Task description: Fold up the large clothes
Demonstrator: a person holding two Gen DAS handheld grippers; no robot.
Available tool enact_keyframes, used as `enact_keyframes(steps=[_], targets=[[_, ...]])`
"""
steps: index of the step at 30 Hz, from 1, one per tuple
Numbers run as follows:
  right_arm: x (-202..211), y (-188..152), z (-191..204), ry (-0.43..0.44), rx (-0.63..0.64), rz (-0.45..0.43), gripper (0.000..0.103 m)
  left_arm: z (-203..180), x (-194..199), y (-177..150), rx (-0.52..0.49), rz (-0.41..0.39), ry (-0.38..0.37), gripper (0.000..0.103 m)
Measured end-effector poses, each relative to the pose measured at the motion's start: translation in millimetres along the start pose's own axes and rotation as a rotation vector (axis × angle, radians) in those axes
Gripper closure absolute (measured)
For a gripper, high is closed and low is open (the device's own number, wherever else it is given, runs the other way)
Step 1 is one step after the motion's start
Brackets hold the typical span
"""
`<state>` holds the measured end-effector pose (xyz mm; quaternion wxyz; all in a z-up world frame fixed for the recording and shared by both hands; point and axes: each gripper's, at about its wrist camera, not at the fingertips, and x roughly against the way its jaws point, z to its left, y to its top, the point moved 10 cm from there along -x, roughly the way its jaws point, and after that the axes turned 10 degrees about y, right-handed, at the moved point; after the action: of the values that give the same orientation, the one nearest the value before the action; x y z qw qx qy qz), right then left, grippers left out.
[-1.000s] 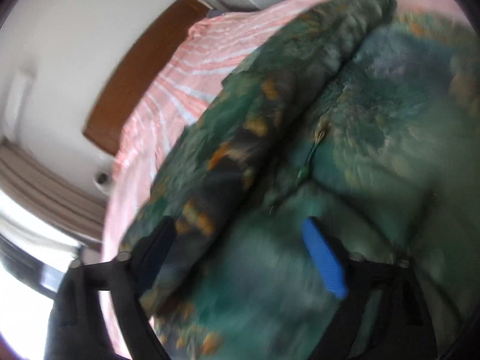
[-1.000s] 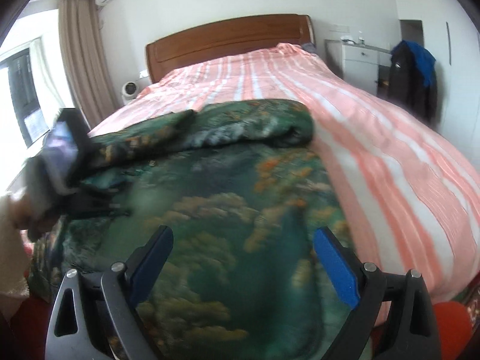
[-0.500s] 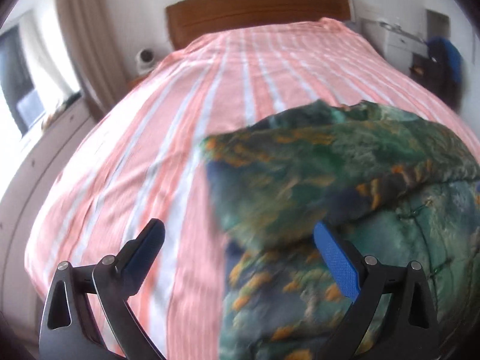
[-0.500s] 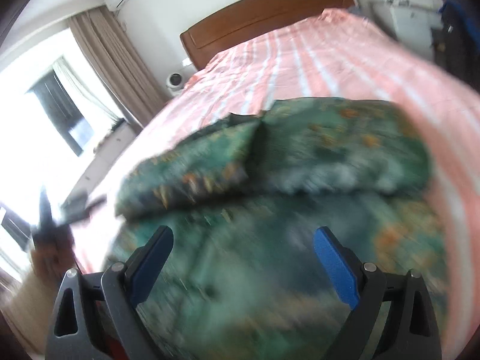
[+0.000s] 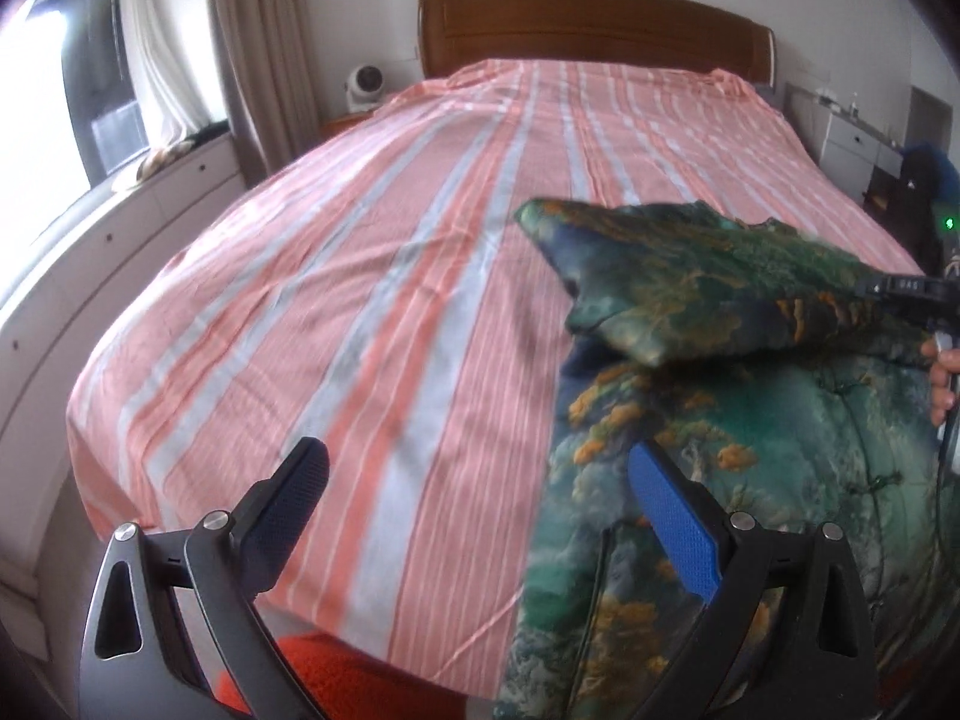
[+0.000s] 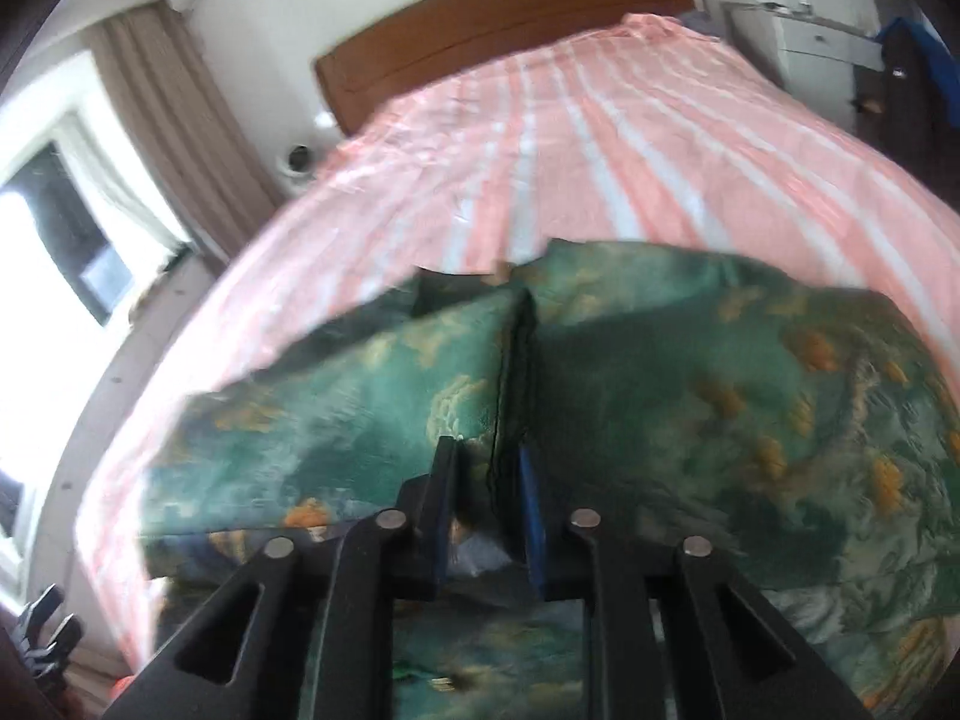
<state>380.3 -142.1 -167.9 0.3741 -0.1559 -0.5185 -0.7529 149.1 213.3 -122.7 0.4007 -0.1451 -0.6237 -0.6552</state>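
A large green garment (image 5: pixel 750 450) with orange print lies on the near right part of the pink striped bed (image 5: pixel 360 270). Its upper layer (image 5: pixel 690 276) is raised off the rest. My left gripper (image 5: pixel 477 456) is open and holds nothing. It hangs over the sheet, with its blue finger (image 5: pixel 672 516) above the garment's left edge. At the right edge of the left wrist view, a hand (image 5: pixel 942 372) carries the other gripper at the lifted layer. In the right wrist view, the jaws of my right gripper (image 6: pixel 487 450) are closing, with a fold of the garment (image 6: pixel 720 396) between them.
A wooden headboard (image 5: pixel 588 24) closes the far end of the bed. A small white fan (image 5: pixel 363 84) stands at its left. White cabinets (image 5: pixel 120 222) run under the window on the left. A white desk (image 5: pixel 858 138) and dark clothing (image 5: pixel 924 180) are on the right. Something red (image 5: pixel 336 678) lies below the bed's near edge.
My left gripper rolled upright and swung left off the garment to the bare striped sheet. My right gripper's jaws went from wide apart to nearly together on a garment fold.
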Motion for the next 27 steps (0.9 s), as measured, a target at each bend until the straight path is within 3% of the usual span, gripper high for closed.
enact_keyframes(steps=[1, 3, 5, 7, 9, 13, 19, 23, 25, 27], targets=[[-14.1, -12.6, -14.0, -0.044, -0.026, 0.057, 0.061, -0.3, -6.4, -5.1, 0.008, 0.022, 0.005, 0.003], [-27.3, -27.9, -25.9, -0.035, -0.059, 0.107, 0.053, 0.2, -16.9, -14.1, 0.034, 0.066, 0.005, 0.003], [-17.1, -27.6, -25.5, -0.012, -0.037, 0.064, 0.047, 4.4, -20.1, -19.8, 0.073, 0.089, -0.011, 0.003], [-0.4, -27.3, -21.0, -0.006, -0.018, 0.032, 0.026, 10.5, -22.9, -22.2, 0.115, 0.108, -0.026, 0.003], [23.6, -26.8, -14.0, 0.030, 0.001, -0.016, 0.020, 14.1, -27.7, -23.7, 0.142, 0.123, -0.031, 0.003], [73.2, -45.0, -10.0, 0.017, 0.111, -0.064, 0.014, 13.3, -42.0, -27.7, 0.154, 0.138, -0.014, 0.002], [130.2, -102.0, -37.2, -0.077, 0.216, -0.053, 0.012, -1.6, -81.1, -45.1, 0.096, 0.201, 0.015, 0.002], [152.6, -130.0, -64.9, -0.135, 0.165, -0.066, 0.009, -2.8, -96.0, -64.6, 0.218, 0.263, -0.044, 0.000], [154.7, -142.8, -75.0, -0.136, 0.110, -0.071, 0.009, 1.1, -97.1, -67.5, 0.287, 0.251, -0.072, 0.000], [153.7, -152.1, -82.2, -0.141, 0.075, -0.070, 0.007, 0.6, -95.9, -67.9, 0.291, 0.247, -0.075, 0.000]])
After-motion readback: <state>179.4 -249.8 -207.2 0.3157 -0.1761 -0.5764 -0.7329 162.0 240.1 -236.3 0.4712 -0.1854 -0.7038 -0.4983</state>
